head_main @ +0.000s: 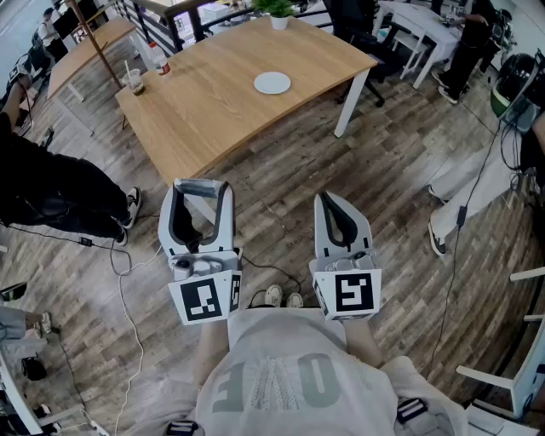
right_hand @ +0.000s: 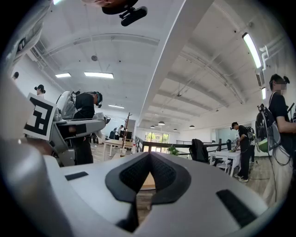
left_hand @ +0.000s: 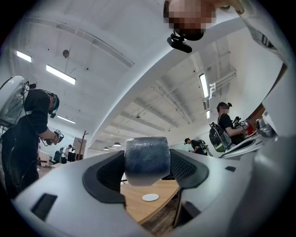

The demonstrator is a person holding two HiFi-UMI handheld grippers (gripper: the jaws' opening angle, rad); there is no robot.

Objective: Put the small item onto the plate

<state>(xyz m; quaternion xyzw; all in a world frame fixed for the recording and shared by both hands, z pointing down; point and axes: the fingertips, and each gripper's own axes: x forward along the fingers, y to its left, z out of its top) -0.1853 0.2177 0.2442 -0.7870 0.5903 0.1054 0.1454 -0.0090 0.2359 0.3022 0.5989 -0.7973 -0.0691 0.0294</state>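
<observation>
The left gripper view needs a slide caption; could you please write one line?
Left gripper holds a dark, rounded small item between its jaws, white plate on the wooden table ahead.

Right gripper (right_hand: 150, 155) fingers (right_hand: 132, 176) together

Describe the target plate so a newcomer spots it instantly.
Start at the light wooden table ahead. The round white plate lies toward its right end, alone on bare wood; unlike the straw cup and white plant pot at the edges, it is flat and empty.
</observation>
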